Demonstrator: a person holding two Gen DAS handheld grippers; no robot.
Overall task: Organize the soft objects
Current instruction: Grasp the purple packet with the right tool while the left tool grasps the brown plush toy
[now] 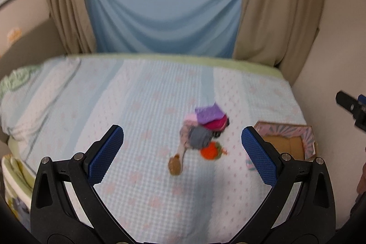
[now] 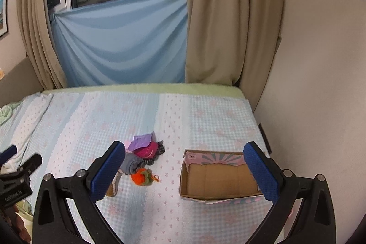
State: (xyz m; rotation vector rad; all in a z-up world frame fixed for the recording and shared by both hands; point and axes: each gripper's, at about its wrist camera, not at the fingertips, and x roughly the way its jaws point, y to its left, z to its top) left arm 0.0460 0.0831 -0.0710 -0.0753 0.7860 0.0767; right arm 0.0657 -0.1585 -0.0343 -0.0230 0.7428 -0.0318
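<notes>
Both tools hover above the bed (image 2: 205,111), each with its blue pads spread wide and nothing between them. From the left wrist view, the left tool (image 1: 182,153) looks almost straight at the pile of soft objects (image 1: 203,129): a purple cloth on top, a magenta piece under it, a grey bundle, and an orange plush (image 1: 211,151) at the near edge, with a tan, spoon-shaped piece trailing toward the camera. The pile sits ahead of this tool and a little to its right, framed between the two fingers.

From the right wrist view, the right tool (image 2: 184,172) faces the gap between the pile and the open cardboard box (image 2: 219,177). The pile lies to its left, partly hidden behind its left finger (image 2: 107,170); the box lies to its right and looks empty. The pile and the box stand apart on the bed, side by side, with the box on the right.

My judgement is that the left tool is better lined up on the pile, while the right is nearer the box. The orange plush, loose at the pile's near edge, looks like the easiest first pick, and carrying it means moving rightward across the bed.
</notes>
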